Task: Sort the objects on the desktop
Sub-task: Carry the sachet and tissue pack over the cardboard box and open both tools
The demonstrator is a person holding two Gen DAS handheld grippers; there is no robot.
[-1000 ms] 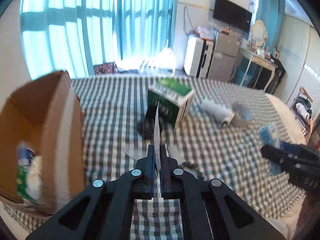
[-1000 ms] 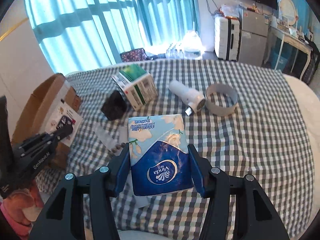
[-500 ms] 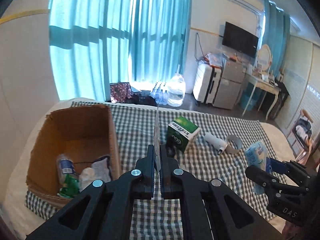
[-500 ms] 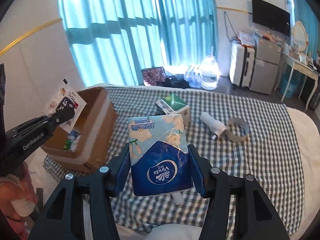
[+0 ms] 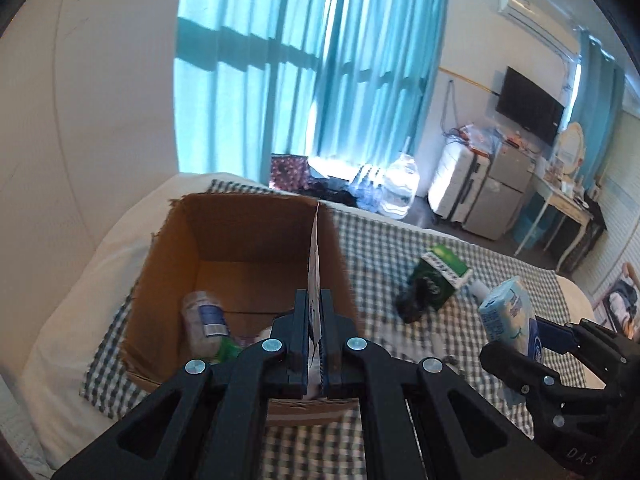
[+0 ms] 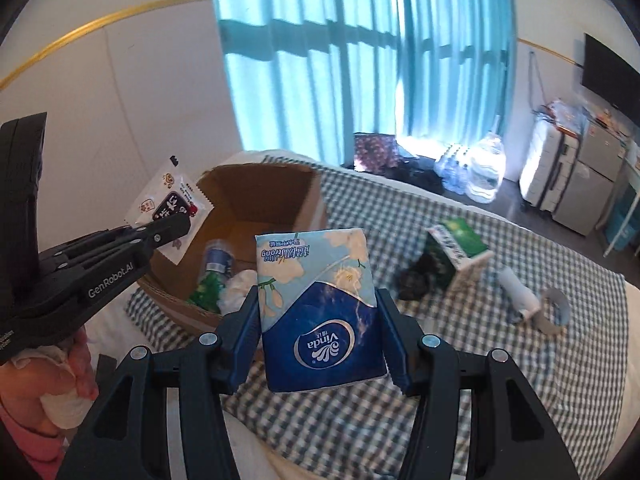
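Clearly both hands carry something toward the cardboard box, which stands on the bed with the checked cloth. The right gripper is clamped on a soft tissue pack, its blue fingers pressing the two long sides near the lower half. Such a pack is light and squashy; I judge that it gives under pressure and will not slip easily, and the middle of its sides is the good place to take it. The left gripper has its fingers clenched on a flat snack sachet, thin like a card. It weighs almost nothing, it is floppy and a little slick, so I think a pinch at the bottom edge lets it wave but not fall.

From the left wrist view the sachet is only a thin upright line over the box, and its print cannot be read. The right wrist view shows its white face with cartoon pictures, and also the person's hand below the left tool. The left view, on its side, looks deeper into the box, where a plastic bottle lies, and it shows the tissue pack from the side.

Farther on the cloth remain a green carton, a white tube and a tape ring, well apart from the box.
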